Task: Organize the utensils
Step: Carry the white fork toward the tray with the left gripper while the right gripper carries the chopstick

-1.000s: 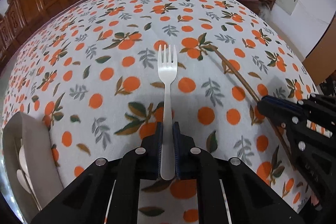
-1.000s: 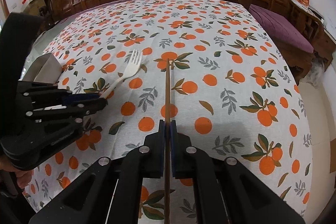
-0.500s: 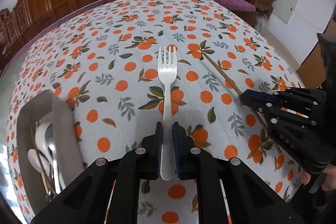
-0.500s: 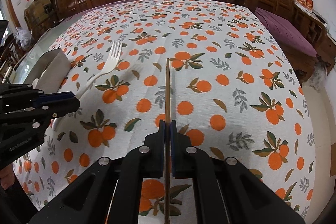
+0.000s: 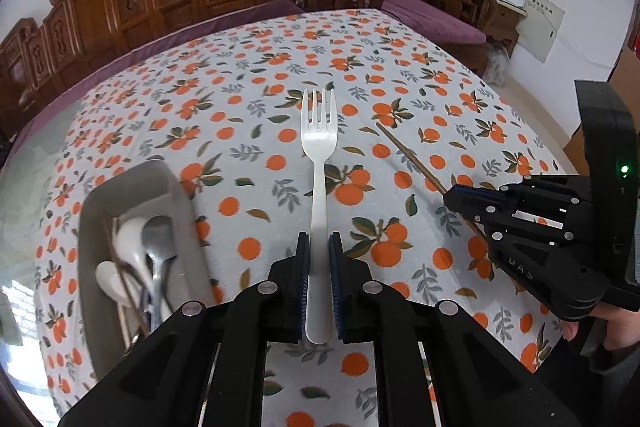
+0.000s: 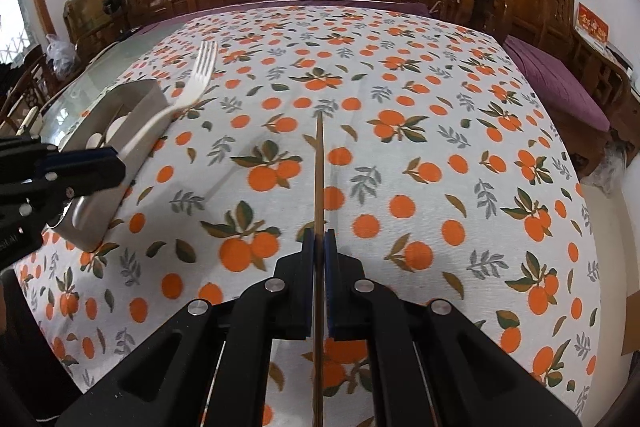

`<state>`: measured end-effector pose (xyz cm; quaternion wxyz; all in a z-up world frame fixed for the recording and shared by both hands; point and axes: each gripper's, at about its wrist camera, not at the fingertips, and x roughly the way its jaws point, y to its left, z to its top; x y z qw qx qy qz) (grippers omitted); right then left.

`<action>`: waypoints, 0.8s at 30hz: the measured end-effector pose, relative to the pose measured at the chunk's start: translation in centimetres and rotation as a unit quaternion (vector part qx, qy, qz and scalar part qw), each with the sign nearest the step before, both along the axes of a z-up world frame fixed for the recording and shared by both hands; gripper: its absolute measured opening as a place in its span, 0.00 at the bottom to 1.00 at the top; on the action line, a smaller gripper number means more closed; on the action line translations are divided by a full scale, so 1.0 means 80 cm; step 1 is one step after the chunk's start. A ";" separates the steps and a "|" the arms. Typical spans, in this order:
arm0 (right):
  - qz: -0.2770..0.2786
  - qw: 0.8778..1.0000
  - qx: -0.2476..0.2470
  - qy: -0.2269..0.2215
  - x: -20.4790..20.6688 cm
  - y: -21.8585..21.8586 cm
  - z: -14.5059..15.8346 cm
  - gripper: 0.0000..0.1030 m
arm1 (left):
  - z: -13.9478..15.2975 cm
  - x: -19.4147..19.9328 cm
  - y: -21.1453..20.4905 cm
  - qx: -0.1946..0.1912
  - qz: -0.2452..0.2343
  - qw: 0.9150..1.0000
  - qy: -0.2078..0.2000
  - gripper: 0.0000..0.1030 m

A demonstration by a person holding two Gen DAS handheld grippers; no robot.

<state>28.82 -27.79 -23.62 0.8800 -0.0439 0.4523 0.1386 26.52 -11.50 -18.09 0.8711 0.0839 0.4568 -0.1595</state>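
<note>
Left tongs [image 5: 319, 247] grip fork [image 5: 319, 147]; tray [image 5: 120, 187] left.

Left gripper [image 5: 319, 241]: jaws closed tight on a white fork [image 5: 319, 163] handle, tines pointing straight ahead, held above the table. Right gripper [image 6: 319, 239]: jaws clamped on a brown chopstick [image 6: 319, 171], stick running forward along the fingers. Right gripper sits off to the left one's right side, well apart, person's hand [image 5: 596, 327] wrapped on its grip.
</note>
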 end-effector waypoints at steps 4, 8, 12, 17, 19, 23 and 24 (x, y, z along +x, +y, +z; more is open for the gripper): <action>0.008 1.000 0.004 -0.003 -0.004 0.009 0.004 0.06 | 0.006 -0.006 0.016 -0.005 0.008 1.000 -0.004 0.09; 0.018 1.000 0.010 -0.006 -0.006 0.017 0.009 0.06 | 0.009 -0.012 0.030 -0.008 0.013 1.000 -0.006 0.09; 0.027 0.999 0.017 -0.012 -0.009 0.024 0.015 0.06 | 0.011 -0.019 0.045 -0.009 0.021 1.000 -0.009 0.09; 0.034 0.999 0.026 -0.021 -0.013 0.031 0.027 0.06 | 0.012 -0.024 0.064 -0.011 0.035 0.999 -0.011 0.09; 0.039 0.999 0.029 -0.024 -0.016 0.037 0.031 0.06 | 0.014 -0.025 0.071 -0.009 0.040 0.999 -0.016 0.09; 0.050 0.998 0.022 -0.028 -0.023 0.052 0.032 0.06 | 0.016 -0.025 0.089 -0.003 0.059 0.998 -0.026 0.09; 0.053 0.998 0.020 -0.029 -0.025 0.056 0.032 0.06 | 0.016 -0.025 0.093 -0.004 0.062 0.998 -0.026 0.09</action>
